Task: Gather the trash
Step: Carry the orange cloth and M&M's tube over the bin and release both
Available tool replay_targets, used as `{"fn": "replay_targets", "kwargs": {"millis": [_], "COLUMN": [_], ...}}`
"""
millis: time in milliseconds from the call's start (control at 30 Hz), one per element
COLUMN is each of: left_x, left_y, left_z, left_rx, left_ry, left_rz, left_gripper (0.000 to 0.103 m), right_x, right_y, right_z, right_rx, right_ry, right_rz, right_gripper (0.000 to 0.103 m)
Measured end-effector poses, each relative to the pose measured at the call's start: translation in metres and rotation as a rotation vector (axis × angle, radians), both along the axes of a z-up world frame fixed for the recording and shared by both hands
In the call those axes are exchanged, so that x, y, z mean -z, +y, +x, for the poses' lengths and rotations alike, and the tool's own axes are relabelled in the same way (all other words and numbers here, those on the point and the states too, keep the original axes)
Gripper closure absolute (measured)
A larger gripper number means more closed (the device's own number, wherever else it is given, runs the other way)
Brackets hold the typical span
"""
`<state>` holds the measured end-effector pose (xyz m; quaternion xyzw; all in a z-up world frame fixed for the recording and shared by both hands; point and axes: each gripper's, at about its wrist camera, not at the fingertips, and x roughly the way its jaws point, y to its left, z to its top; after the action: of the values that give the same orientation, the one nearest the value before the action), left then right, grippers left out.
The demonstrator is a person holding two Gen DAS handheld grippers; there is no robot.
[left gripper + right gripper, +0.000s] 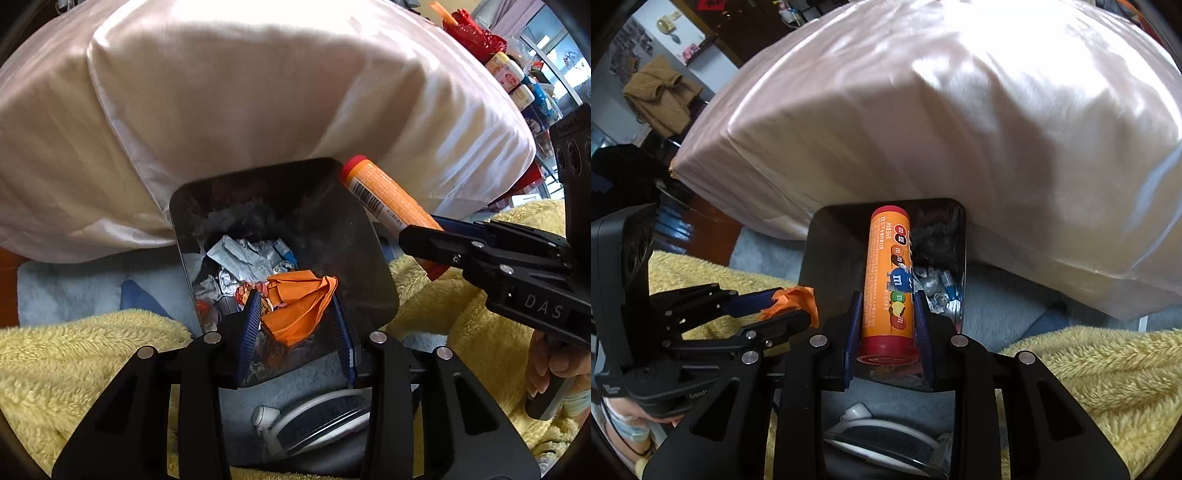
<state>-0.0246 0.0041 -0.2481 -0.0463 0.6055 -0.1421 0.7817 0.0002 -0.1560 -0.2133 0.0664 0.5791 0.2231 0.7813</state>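
Note:
A black square trash bin (373, 280) stands against a pale pillow and holds crumpled wrappers (243, 258). My left gripper (297, 314) is shut on a crumpled orange paper (299, 306) and holds it over the bin's opening. My right gripper (888, 325) is shut on an orange M&M's candy tube (888, 273) with red caps, held over the bin (812, 258). The tube (388, 195) and the right gripper (428, 240) show in the left wrist view above the bin's right rim. The left gripper (783, 306) with the orange paper (794, 299) shows at the left in the right wrist view.
A large pale satin pillow (240, 110) lies behind the bin. Yellow fleece blankets (74, 350) lie on both sides. White headphones (310, 417) rest on a blue cloth below the grippers. Bottles and red items (509, 74) stand at the far right.

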Motion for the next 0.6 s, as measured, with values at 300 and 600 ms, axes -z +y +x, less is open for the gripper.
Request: {"fn": "replay_targets", "kwargs": {"millis": [300, 600], "left_x": [0.014, 0.011], "left_y": [0.003, 0.005], "left_z": [0.002, 0.006], "left_rx": [-0.005, -0.034], "left_ry": [0.039, 0.035], "left_rz": [-0.028, -0.002], "left_gripper": [0.067, 0.039], "right_x": [0.009, 0.0], "right_y": [0.007, 0.008], "right_z": [0.009, 0.013], "right_rx": [0.02, 0.047], "right_ry": [0.011, -0.037], "right_rz": [-0.011, -0.058], "right_gripper": [0.074, 0.05]}}
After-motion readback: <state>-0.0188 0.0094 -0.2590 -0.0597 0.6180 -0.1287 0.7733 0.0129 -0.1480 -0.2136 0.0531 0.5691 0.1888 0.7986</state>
